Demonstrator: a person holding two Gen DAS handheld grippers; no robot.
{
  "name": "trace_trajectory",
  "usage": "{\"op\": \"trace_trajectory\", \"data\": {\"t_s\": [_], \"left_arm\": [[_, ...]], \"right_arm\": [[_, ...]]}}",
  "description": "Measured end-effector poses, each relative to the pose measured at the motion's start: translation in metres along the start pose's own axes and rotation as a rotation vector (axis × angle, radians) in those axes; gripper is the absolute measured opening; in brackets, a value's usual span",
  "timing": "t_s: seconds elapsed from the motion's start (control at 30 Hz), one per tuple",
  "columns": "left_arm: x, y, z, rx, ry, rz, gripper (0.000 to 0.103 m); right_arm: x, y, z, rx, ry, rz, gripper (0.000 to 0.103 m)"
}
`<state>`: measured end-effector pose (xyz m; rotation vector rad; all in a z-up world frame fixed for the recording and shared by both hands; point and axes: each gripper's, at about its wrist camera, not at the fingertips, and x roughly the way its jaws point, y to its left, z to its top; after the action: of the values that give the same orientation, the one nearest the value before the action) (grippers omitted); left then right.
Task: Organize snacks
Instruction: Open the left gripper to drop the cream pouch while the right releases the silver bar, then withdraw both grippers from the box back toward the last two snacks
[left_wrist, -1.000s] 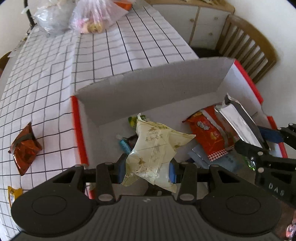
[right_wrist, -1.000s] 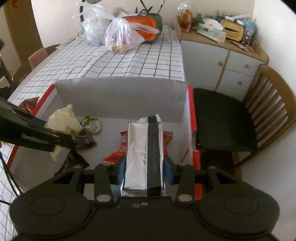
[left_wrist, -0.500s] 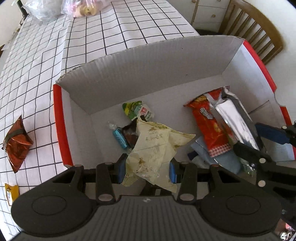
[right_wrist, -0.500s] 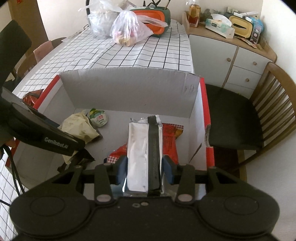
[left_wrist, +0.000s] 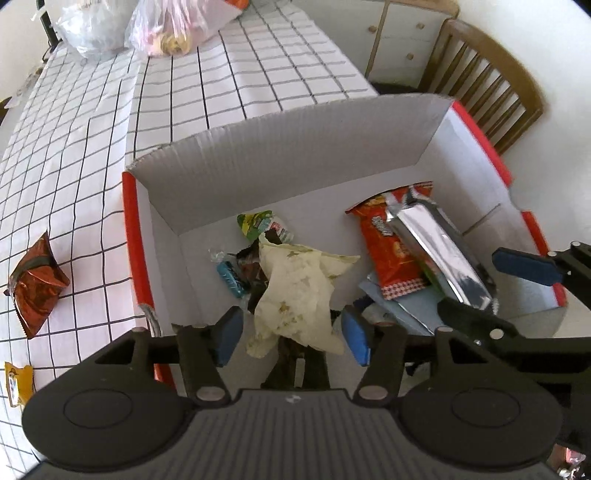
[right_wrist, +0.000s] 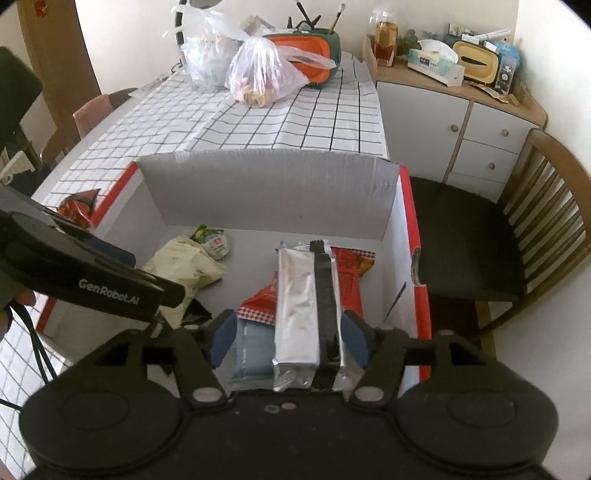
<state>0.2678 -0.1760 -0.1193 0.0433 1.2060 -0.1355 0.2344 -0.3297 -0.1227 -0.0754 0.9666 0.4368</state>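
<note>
Your left gripper (left_wrist: 291, 338) stands wide, the cream crinkled wrapper (left_wrist: 299, 288) lying loose at frame centre inside the red-edged cardboard box (left_wrist: 133, 236). Your right gripper (right_wrist: 288, 341), also spread, straddles the silver foil packet (right_wrist: 308, 306), released atop other snacks.

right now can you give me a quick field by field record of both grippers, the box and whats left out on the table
left gripper: open, fingers clear of the cream packet lying in the box
right gripper: open, fingers clear of the silver packet resting on other snacks
box: white inside, red edges, on the checked tablecloth
box contents: red packet, green cup, blue candy, pale blue packet
outside the box: brown-orange packet, small yellow packet
far end of table: two plastic bags
</note>
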Motion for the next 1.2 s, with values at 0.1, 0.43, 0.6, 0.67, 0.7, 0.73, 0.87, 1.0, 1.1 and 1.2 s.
{"op": "trace_trajectory", "data": {"t_s": [0.1,0.43,0.6,0.67,0.7,0.73,0.87,1.0,1.1,1.2], "left_arm": [[-0.012,0.0,-0.006,0.004,-0.034,-0.001,0.061],[-0.049,0.009,-0.027,-0.011,-0.145,-0.018,0.064],[-0.068,0.016,-0.038,-0.02,-0.202,-0.02,0.064],[-0.075,0.019,-0.042,-0.026,-0.23,-0.019,0.065],[-0.079,0.021,-0.045,-0.027,-0.242,-0.022,0.065],[-0.083,0.023,-0.047,-0.029,-0.253,-0.024,0.065],[-0.096,0.032,-0.058,-0.034,-0.295,-0.032,0.067],[-0.112,0.043,-0.071,-0.041,-0.35,-0.05,0.072],[-0.12,0.054,-0.08,-0.04,-0.386,-0.061,0.074],[-0.125,0.067,-0.089,-0.045,-0.412,-0.062,0.076]], "right_arm": [[-0.009,0.003,-0.001,0.004,-0.017,0.004,0.064],[-0.042,0.017,-0.002,0.007,-0.08,0.023,0.083],[-0.055,0.025,-0.001,0.015,-0.114,0.041,0.091],[-0.06,0.028,0.0,0.022,-0.133,0.051,0.093],[-0.063,0.029,0.0,0.025,-0.144,0.056,0.094],[-0.066,0.031,0.0,0.03,-0.154,0.062,0.095],[-0.076,0.04,0.001,0.046,-0.189,0.087,0.099],[-0.083,0.054,0.0,0.046,-0.225,0.104,0.102],[-0.087,0.066,0.0,0.041,-0.243,0.122,0.103],[-0.087,0.082,0.002,0.027,-0.253,0.139,0.103]]}}
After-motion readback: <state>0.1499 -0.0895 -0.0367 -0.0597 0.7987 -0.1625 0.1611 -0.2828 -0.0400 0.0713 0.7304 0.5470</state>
